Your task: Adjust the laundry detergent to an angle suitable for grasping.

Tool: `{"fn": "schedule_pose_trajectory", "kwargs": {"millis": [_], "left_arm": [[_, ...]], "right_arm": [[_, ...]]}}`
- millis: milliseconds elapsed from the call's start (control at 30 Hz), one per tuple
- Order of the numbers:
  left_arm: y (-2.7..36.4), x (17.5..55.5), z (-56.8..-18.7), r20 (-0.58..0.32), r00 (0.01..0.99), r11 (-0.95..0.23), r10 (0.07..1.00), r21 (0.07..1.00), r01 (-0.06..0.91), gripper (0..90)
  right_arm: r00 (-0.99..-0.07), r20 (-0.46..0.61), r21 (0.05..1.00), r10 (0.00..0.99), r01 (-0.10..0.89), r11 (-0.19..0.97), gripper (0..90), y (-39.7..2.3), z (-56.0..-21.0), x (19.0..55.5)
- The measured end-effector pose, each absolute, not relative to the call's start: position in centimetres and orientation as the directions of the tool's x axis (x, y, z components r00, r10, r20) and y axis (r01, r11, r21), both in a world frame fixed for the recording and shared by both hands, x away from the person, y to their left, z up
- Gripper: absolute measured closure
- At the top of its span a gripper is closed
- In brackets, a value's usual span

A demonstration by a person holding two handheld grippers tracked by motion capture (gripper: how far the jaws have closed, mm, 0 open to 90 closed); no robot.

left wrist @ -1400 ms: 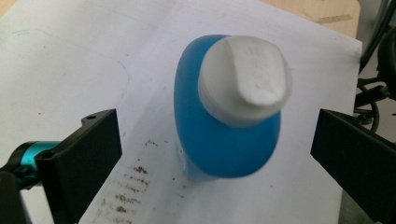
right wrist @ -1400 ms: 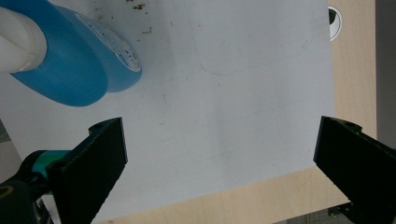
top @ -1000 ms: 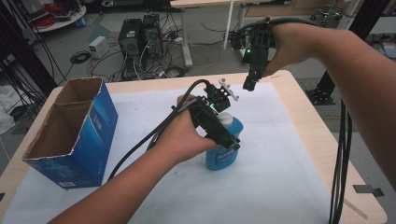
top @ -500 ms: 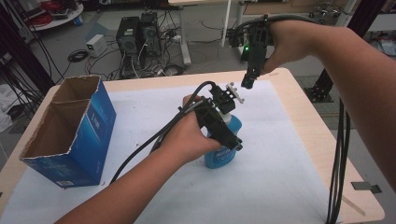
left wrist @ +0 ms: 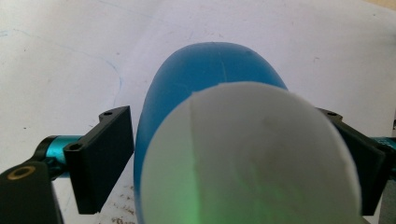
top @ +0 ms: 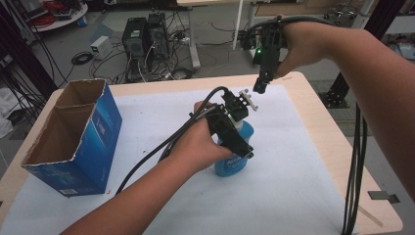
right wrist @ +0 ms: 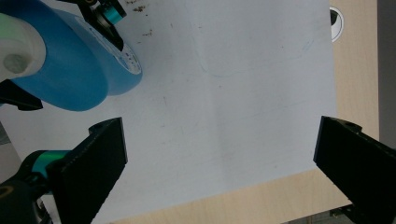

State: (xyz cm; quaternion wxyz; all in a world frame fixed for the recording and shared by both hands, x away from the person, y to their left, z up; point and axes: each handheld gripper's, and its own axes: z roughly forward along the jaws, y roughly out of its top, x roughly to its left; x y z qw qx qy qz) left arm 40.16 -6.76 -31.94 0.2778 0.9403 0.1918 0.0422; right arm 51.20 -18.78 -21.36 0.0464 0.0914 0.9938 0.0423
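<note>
Bottle (top: 234, 159) label half hidden by hand (top: 198, 147)

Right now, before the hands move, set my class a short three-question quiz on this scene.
1. True or false: the box lies on its side.
2. Which gripper has the bottle between its jaws?
3. The right gripper is: A open, holding nothing; B shut on the cap.

Key:
1. False; it stands upright, open on top.
2. The left gripper; its jaws have just been closing around the bottle.
3. A
</note>
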Motion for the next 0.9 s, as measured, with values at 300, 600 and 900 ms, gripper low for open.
{"fn": "schedule_pose_trajectory", "kwargs": {"millis": [300, 600, 900], "left_arm": [[-6.87, 40.08, -31.91, -0.004, 0.925, -0.778, 0.379, 0.540, 0.321, 15.3], [-6.89, 40.07, -31.89, -0.007, 0.924, -0.773, 0.382, 0.545, 0.324, 20.9], [-6.91, 40.16, -31.96, -0.015, 0.925, -0.772, 0.380, 0.545, 0.326, 25.7]], "right_arm": [[-0.979, -0.085, 0.092, 0.184, 0.176, 0.980, 1.7, -18.82, -21.41, 51.25], [-0.979, -0.082, 0.089, 0.184, 0.177, 0.980, 1.7, -18.66, -21.54, 51.24], [-0.980, -0.084, 0.085, 0.182, 0.175, 0.981, 1.7, -18.69, -21.54, 51.24]]}}
